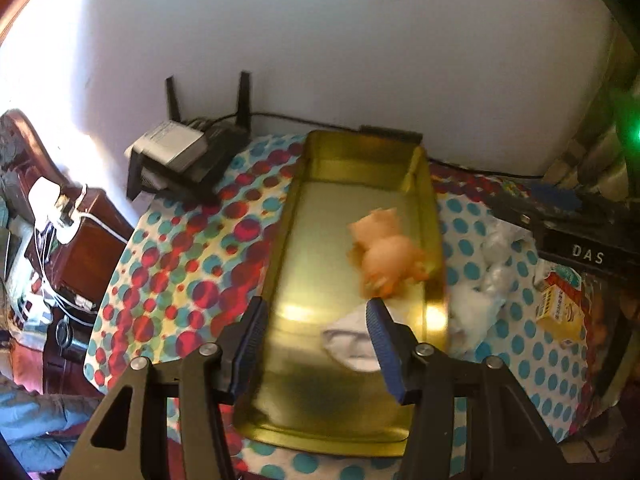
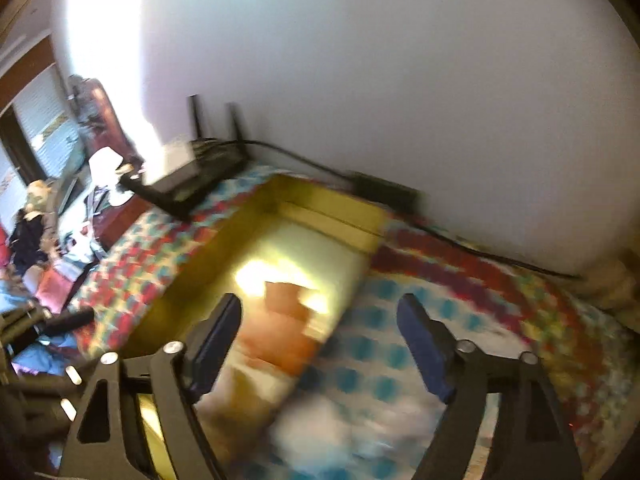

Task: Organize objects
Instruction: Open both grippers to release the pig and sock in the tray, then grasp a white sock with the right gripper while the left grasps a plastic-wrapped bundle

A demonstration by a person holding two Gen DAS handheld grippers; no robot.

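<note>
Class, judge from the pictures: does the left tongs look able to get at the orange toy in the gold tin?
Probably yes. The left tongs stand open over the tin, and the toy lies just ahead by the right wall, uncovered. Only a white scrap lies between.

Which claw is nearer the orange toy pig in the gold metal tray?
Left, probably. The left claw is open just short of the orange toy pig; the right claw is open beside the pig's blur.

A gold tray [image 1: 288,216] holds an orange toy [image 1: 386,254] on a red-and-teal dotted cloth [image 1: 180,264].
</note>
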